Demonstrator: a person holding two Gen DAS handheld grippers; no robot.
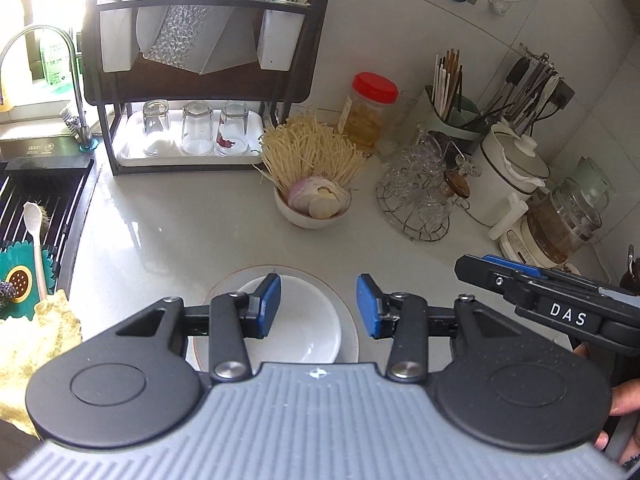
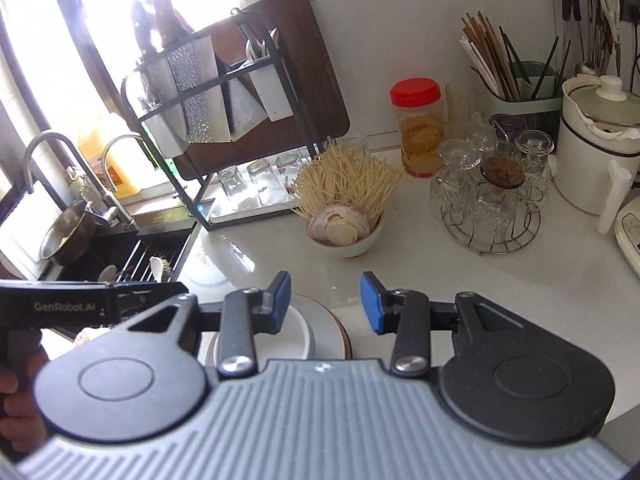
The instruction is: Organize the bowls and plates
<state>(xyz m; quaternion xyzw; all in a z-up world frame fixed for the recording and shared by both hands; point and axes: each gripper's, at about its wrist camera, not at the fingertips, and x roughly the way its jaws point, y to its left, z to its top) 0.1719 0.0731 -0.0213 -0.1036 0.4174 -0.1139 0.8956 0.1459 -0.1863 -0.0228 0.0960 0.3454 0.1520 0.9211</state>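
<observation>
White bowl point(image 1: 298, 320) upright, mouth up, nested on brown-rimmed plate point(image 1: 352, 320), round, no long axis, lower centre on worktop point(image 1: 168, 232); left claw point(image 1: 319, 306), right claw point(image 2: 325, 303) part-open, empty

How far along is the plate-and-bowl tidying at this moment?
Done: a white bowl already sits on a brown-rimmed plate on the counter. In hand: nothing; the left tool and right tool are both open and empty above the stack. Left: the bowl of enoki and onion is untouched; the stack is not yet racked.
</observation>
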